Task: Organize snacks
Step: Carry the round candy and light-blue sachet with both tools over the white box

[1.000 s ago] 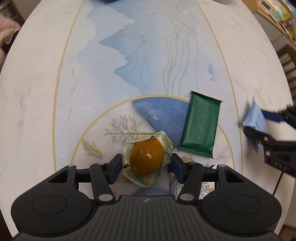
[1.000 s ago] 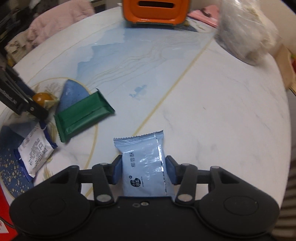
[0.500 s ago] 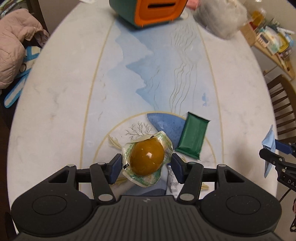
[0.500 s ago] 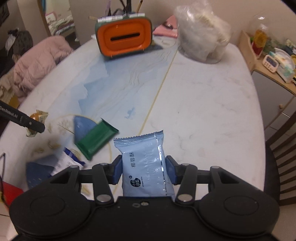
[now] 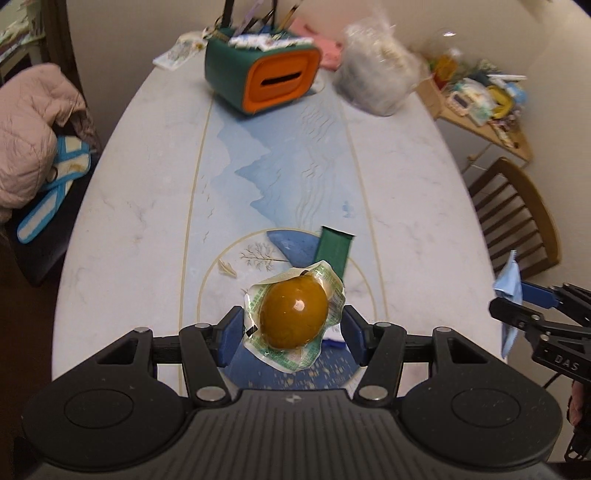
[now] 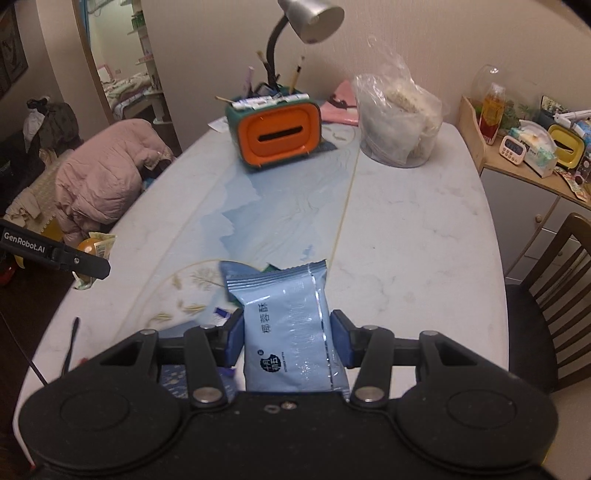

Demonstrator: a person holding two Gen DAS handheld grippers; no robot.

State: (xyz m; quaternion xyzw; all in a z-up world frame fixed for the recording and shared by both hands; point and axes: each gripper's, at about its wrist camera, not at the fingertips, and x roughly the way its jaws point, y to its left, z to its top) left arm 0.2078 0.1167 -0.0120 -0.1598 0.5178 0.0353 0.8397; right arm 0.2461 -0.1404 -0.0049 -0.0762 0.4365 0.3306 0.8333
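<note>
My left gripper [image 5: 293,326] is shut on a packaged brown egg [image 5: 294,314] in a clear green-printed wrapper, held above the near end of the table [image 5: 140,206]. My right gripper [image 6: 286,338] is shut on a light blue snack packet [image 6: 286,325], also held above the table; the packet also shows at the right of the left wrist view [image 5: 509,291]. A dark green snack bar [image 5: 334,251] lies on the table beyond the egg. The egg and left gripper show at the left of the right wrist view [image 6: 90,249].
An orange and green organiser box [image 6: 277,134] with pens stands at the far end, beside a clear bag of food [image 6: 399,118] and a lamp [image 6: 310,16]. A wooden chair [image 6: 554,280] stands right of the table. A pink jacket [image 6: 103,177] lies to the left.
Both grippers have risen and pulled back with their snacks. The table has dropped away and the far end with the organiser box has come into view.
</note>
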